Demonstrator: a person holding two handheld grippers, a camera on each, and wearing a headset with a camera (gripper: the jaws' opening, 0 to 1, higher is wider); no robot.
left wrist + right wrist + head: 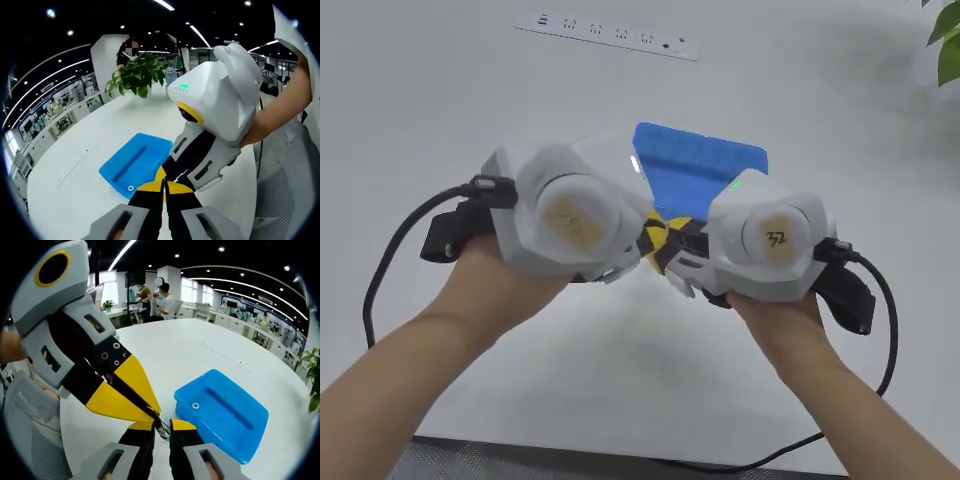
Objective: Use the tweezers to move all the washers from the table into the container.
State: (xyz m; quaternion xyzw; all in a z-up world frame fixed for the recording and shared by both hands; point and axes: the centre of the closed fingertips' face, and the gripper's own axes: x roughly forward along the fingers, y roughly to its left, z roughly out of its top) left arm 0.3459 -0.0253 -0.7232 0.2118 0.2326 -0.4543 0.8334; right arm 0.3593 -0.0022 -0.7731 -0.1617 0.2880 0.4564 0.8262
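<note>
Tweezers (134, 399) in left jaws, tip between right jaws.

Head view peering steeply down from close overhead onto the white table (620, 380). Gripper views hugging that table low by its front edge, facing each other, super close. Shared by all three: flat blue rectangular plastic tray (695, 165) mid-table.

A washer (195, 405) lies in the container (705, 165) on the table (620, 370), the power strip (605, 35) behind it, the plant (945, 40) to its rear right.
</note>
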